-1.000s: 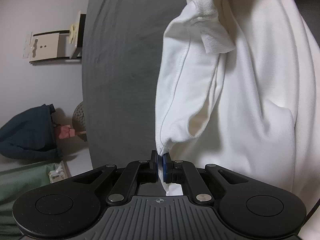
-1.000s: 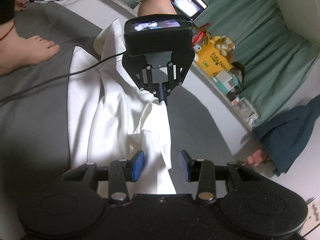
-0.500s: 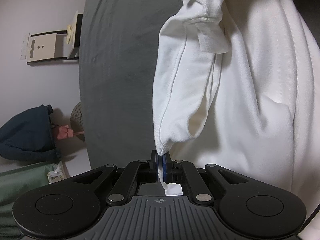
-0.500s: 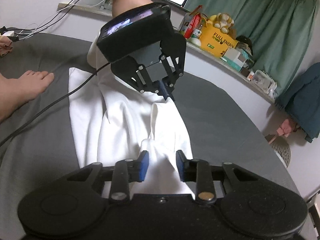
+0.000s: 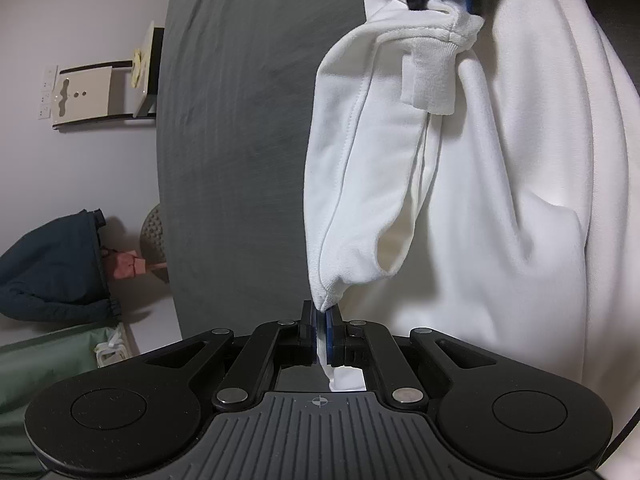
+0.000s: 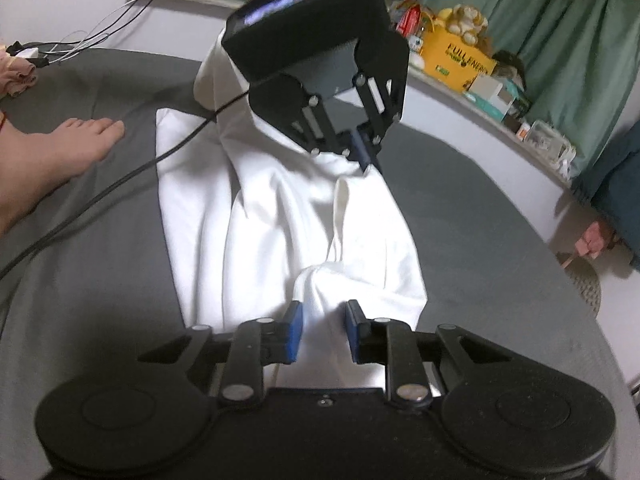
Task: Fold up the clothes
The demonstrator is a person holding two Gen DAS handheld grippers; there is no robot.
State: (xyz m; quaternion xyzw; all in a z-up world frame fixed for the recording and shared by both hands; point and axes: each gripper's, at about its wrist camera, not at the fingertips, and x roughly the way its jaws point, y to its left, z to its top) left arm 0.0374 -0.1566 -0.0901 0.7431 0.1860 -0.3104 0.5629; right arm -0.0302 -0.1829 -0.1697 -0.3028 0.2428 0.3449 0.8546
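Your white garment lies lengthwise on the grey bed, bunched into long folds; one corner is lifted off the sheet; a ribbed cuff is doubled over at the far end in the left wrist view. Your left hand-held gripper is pressed together, pinching that lifted hem corner; the cloth runs taut from its pads. Your right hand-held gripper has its jaws closing; a raised hump of the white fabric sits between the blue pads; the pads are not yet pressing it. A black cable crosses the garment and the bed; a bare foot rests on the sheet beside the cloth. Green curtain and a yellow box on the ledge behind.
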